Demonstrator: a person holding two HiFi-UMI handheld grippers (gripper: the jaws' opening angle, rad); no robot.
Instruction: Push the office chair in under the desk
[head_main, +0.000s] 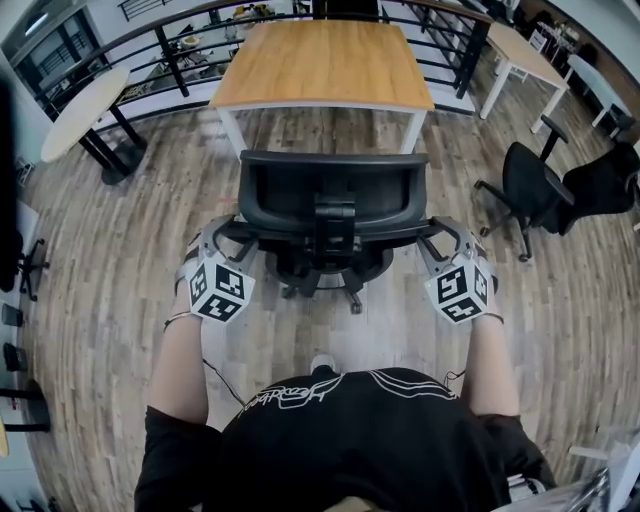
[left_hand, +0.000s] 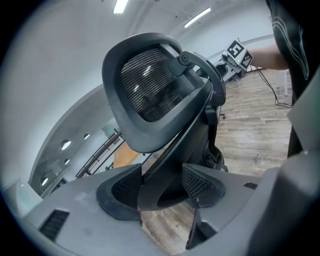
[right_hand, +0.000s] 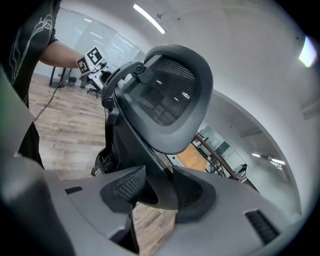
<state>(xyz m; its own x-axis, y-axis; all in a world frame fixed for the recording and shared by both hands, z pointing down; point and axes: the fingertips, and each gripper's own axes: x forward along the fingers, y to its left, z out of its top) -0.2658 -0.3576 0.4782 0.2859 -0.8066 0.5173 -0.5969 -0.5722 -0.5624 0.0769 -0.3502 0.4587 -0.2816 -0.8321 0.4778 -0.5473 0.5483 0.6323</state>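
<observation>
A black mesh-back office chair (head_main: 333, 190) stands on the wood floor just short of the wooden desk (head_main: 320, 65) with white legs, its back toward me. My left gripper (head_main: 222, 235) holds the left edge of the chair's back frame, and my right gripper (head_main: 447, 232) holds the right edge. In the left gripper view the jaws of the left gripper (left_hand: 160, 185) are shut on a dark frame bar below the backrest (left_hand: 150, 90). The right gripper (right_hand: 159, 187) grips the same frame from the other side, below the backrest (right_hand: 170, 95).
A second black office chair (head_main: 535, 190) stands to the right. A round pale table (head_main: 85, 110) sits at the left, and a dark railing (head_main: 170, 40) runs behind the desk. A white-legged table (head_main: 525, 55) is at the back right. Dark equipment lines the left edge.
</observation>
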